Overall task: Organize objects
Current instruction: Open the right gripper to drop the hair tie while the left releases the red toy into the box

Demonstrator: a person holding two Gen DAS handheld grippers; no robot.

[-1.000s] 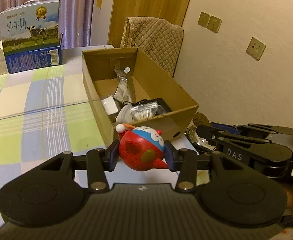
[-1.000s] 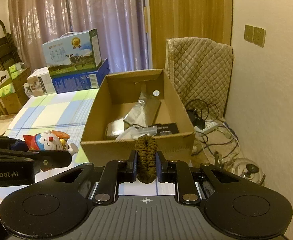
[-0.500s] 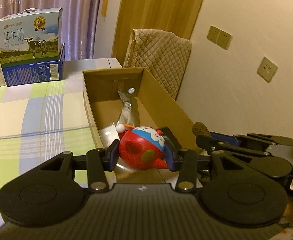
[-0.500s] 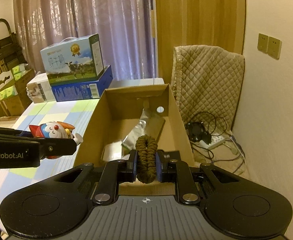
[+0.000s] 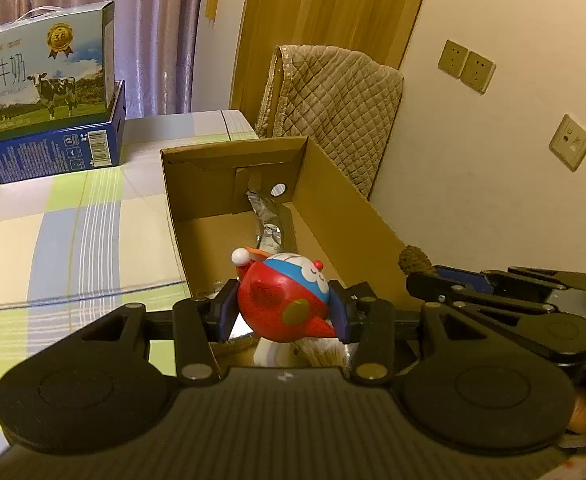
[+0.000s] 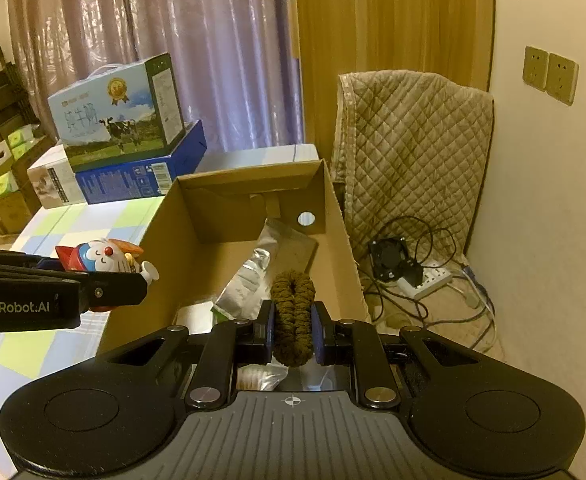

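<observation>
My left gripper [image 5: 283, 312] is shut on a red and blue cartoon-cat toy [image 5: 285, 300], held over the near end of an open cardboard box [image 5: 333, 200]. In the right wrist view the same toy [image 6: 101, 260] shows at the left, above the box's left wall. My right gripper [image 6: 293, 328] is shut on a brown braided hair tie [image 6: 292, 316], which hangs over the box [image 6: 165, 240] interior. The hair tie's top [image 5: 415, 260] peeks over the box's right wall in the left wrist view. A silver foil pouch [image 6: 253, 276] lies inside the box.
The box stands on a table with a checked cloth [image 5: 73, 232]. Stacked milk cartons [image 5: 49, 108] sit at the table's far end. A quilted cover [image 6: 409, 140] leans on the wall behind the box. Cables and a power strip [image 6: 425, 280] lie on the floor at right.
Both grippers have moved forward over the box with their objects still held. The box's near wall has slid under the grippers and out of sight.
</observation>
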